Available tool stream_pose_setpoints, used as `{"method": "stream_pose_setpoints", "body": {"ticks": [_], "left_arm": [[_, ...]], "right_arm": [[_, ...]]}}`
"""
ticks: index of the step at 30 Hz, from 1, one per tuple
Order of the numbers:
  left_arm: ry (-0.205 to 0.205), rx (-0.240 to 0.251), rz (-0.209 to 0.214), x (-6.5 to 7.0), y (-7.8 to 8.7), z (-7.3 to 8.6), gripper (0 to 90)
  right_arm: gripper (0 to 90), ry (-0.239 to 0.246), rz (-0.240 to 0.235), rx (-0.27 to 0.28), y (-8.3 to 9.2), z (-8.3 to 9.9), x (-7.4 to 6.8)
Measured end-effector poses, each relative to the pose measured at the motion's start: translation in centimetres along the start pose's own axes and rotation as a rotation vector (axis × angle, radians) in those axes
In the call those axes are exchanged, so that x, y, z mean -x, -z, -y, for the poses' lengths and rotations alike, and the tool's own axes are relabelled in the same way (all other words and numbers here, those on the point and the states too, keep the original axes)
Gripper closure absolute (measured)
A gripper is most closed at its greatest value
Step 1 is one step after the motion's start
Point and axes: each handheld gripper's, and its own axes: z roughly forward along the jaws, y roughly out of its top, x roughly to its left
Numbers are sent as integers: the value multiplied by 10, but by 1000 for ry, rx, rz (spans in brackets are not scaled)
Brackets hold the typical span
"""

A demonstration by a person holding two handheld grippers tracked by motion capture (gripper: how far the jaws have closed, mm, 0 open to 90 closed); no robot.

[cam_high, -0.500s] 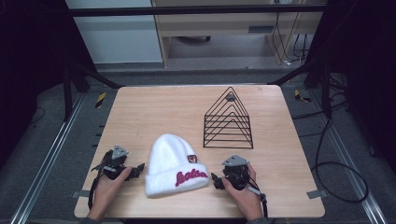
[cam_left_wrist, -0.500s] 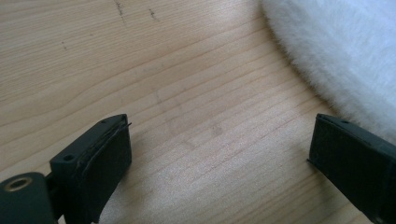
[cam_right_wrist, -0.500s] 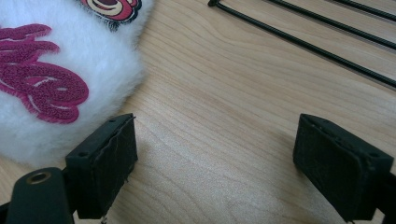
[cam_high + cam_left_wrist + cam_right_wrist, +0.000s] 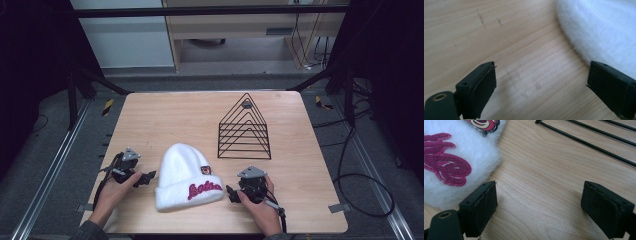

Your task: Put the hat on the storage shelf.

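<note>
flanking a white beanie from both sides: left gripper just off its left flank, right gripper just off the cuff's right end. both sit low near the front edge of the worktop, jaws pointing inward at the hat.

- beanie lies flat near the middle of the front edge, crown toward the back, cuff toward the person, pink lettering on the cuff facing up.
- left gripper view: jaws spread wide, bare wood between them, nothing held; white fuzz of the beanie just beyond the right-hand jaw, not yet touched.
- right gripper view: jaws equally wide apart, empty; cuff with pink lettering just beside the left-hand jaw, possibly brushing it, cannot tell.
- black wire rack stands upright toward the back right corner, well apart from the hat; its base wires show ahead of the right gripper.

judgement: the mirrored, open stance reads as setup for a two-sided pinch of the cuff, so the soft hat lifts without sagging. the rack looks like the likely destination.
</note>
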Motion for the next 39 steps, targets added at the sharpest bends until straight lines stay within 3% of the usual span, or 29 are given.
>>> {"method": "stream_pose_setpoints", "body": {"ticks": [5,9,12,15,18,24,39], "left_arm": [[-11,0,10,-4,2,-24,86],[-54,-19,18,0,1,-59,87],[-42,-26,56,2,-3,-71,86],[-54,-37,49,4,-11,-83,100],[-48,-45,81,7,-19,-97,115],[-85,-59,71,14,-30,-105,148],[-57,-103,74,16,-52,-94,205]], "right_arm": [[137,2,0,0,0,0,0],[137,0,0,0,0,0,0],[136,0,0,0,0,0,0],[137,0,0,0,0,0,0],[136,0,0,0,0,0,0],[136,1,-1,0,0,0,0],[136,0,0,0,0,0,0]]}}
